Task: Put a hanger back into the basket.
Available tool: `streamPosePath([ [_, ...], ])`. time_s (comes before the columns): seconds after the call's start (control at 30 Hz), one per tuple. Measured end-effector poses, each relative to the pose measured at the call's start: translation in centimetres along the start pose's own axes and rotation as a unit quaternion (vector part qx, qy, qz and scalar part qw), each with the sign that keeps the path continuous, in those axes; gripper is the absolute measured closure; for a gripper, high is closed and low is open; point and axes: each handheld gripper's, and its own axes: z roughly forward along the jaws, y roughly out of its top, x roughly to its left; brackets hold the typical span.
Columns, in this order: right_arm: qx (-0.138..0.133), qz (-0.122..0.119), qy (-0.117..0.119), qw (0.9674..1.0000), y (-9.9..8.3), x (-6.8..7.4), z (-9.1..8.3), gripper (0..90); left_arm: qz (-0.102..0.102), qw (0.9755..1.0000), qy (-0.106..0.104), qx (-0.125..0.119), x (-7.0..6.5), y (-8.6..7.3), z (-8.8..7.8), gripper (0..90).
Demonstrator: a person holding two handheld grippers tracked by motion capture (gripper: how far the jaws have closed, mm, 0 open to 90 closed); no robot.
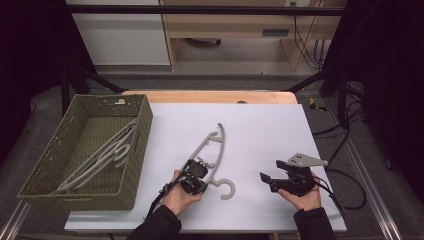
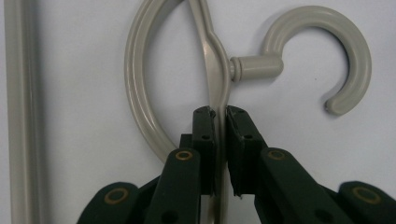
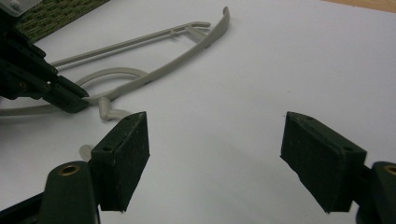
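Looking down from above, the grey plastic clothes hanger (image 1: 212,150) lies on the white table (image 1: 260,130), near the green woven basket (image 1: 142,150) that holds more hangers, with the left gripper (image 1: 196,176) at its neck. Seen along the left gripper's own jaws, they are clamped on the thin shoulder beside the hook; so narrow a hold could let it swivel or slip when lifted. From the right gripper (image 3: 215,163), the jaws stand apart over bare table.
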Motion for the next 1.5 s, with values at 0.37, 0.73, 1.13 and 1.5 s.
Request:
streamPosePath([
  [0.37,0.0,0.001,-0.001,1.0,-0.1,-0.2,-0.1,24.1,0.022,0.999,-0.005,-0.039,0.2,-1.1,-1.7,82.6],
  [0.73,-0.003,0.007,-0.001,1.0,-0.1,-0.4,-0.3,24.3,0.035,0.9934,-0.002,-0.11,1.2,-1.6,-8.1,82.9],
  [1.13,-0.007,0.008,-0.002,0.9999,-0.1,-0.7,-0.5,24.5,0.05,0.9833,0.009,-0.175,1.9,-1.0,-15.6,82.9],
  [1.5,-0.006,0.01,-0.003,0.9999,-0.1,-0.7,-0.7,24.5,0.056,0.9693,0.029,-0.237,4.1,-1.6,-22.6,82.9],
])
